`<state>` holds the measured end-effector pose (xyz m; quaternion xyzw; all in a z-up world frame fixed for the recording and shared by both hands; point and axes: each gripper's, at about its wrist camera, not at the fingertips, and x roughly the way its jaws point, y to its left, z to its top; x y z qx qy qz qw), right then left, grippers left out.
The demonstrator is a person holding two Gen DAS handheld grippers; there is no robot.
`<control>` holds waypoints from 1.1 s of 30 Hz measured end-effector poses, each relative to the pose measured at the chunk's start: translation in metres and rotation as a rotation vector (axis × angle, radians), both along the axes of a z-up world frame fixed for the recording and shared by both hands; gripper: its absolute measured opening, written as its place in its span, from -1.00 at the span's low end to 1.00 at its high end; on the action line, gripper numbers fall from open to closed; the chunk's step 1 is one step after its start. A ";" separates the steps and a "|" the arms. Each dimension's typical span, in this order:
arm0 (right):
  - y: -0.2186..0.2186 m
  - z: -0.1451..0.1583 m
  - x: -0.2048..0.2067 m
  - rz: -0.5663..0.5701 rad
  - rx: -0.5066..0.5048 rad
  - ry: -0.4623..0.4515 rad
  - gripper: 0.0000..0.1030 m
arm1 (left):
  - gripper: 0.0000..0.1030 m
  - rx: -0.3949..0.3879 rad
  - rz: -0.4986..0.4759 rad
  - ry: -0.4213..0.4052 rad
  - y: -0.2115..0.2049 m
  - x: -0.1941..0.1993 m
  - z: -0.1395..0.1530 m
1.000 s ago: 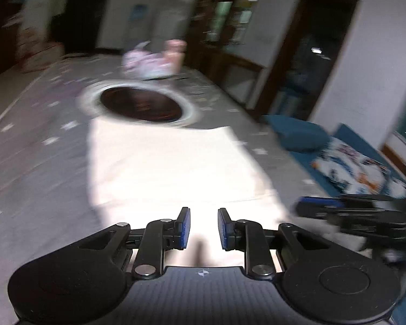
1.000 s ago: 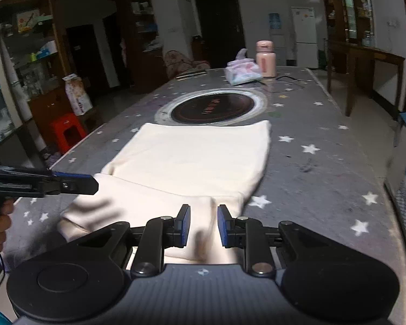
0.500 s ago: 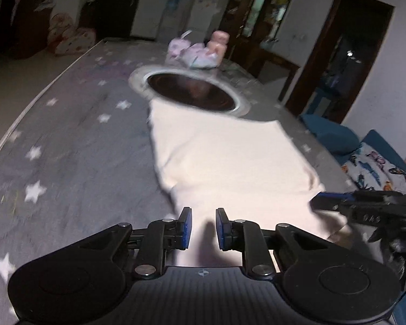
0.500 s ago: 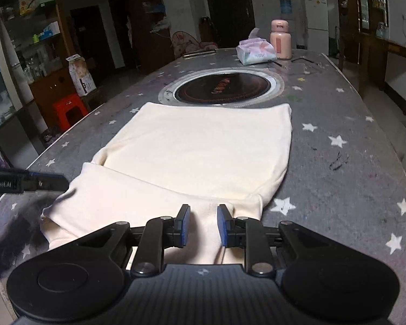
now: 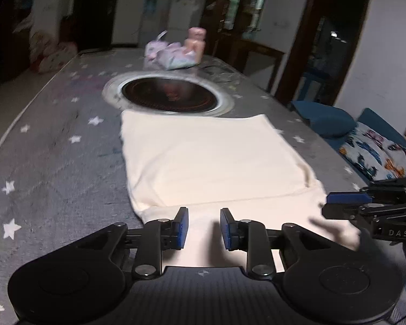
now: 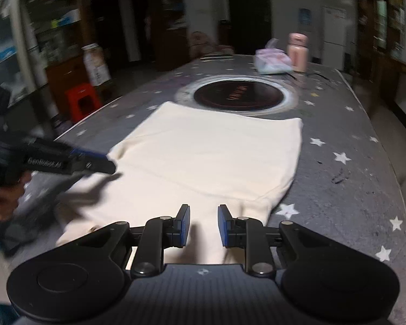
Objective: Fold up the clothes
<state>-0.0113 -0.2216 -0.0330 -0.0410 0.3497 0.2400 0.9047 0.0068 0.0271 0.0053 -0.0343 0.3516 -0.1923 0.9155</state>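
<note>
- On the left of the right wrist view stand dark shelves (image 6: 54, 35) crowded with boxes, a red plastic stool (image 6: 82, 101) and a white sack (image 6: 96, 63) on the floor; motion blur leaves the shelf contents unreadable.
- The left gripper (image 6: 109, 164) reaches in from that side, held by a hand (image 6: 5, 203) that the picture edge cuts off. In its own view its jaws are opening, nothing pinched between them, only cloth lying below the gap.
- A grey table cover with white stars (image 6: 341, 157) spans the long table (image 5: 48, 146). Sunk into its middle is a round dark hotplate with a metal ring (image 6: 239, 96).
- The cream garment (image 5: 211, 159) lies flat on the near half, its far edge touching the ring, a folded layer across its near end under both grippers.
- The right gripper (image 6: 201, 223) hovers over the near cloth with its blue pads apart and nothing clamped.
- Beyond the hotplate sit a soft pastel pack (image 6: 273, 61) and, just beside it, a pink bottle (image 6: 297, 51); the pack's print is too blurred to read.
- On the right: a white fridge (image 6: 334, 38), dark door frames, and in the left wrist view a blue sofa with a patterned cushion (image 5: 379, 154), partly cut off.
</note>
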 end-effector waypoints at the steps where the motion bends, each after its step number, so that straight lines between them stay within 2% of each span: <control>1: 0.001 0.001 -0.006 0.016 -0.008 0.002 -0.58 | -0.45 0.005 -0.019 -0.005 -0.002 -0.006 0.000; 7: 0.007 -0.014 -0.026 0.055 -0.072 0.014 -0.50 | -0.40 0.130 -0.101 -0.035 -0.020 -0.037 -0.016; 12: 0.009 -0.004 -0.036 0.076 -0.080 -0.023 -0.49 | -0.34 0.149 -0.148 -0.091 -0.016 -0.053 0.001; 17: 0.001 0.006 -0.050 0.097 -0.129 -0.039 -0.41 | -0.20 0.231 -0.260 -0.144 -0.014 -0.081 0.008; 23: -0.002 -0.001 -0.069 0.155 -0.213 -0.021 -0.35 | -0.18 0.385 -0.379 -0.229 -0.032 -0.103 -0.010; 29: 0.004 -0.009 -0.081 0.209 -0.274 -0.022 -0.23 | -0.16 0.451 -0.424 -0.300 -0.044 -0.105 -0.026; 30: 0.004 -0.010 -0.081 0.213 -0.277 -0.021 -0.20 | -0.19 0.456 -0.426 -0.307 -0.045 -0.105 -0.027; 33: 0.007 -0.012 -0.085 0.231 -0.297 -0.027 -0.17 | -0.53 0.463 -0.427 -0.326 -0.048 -0.106 -0.031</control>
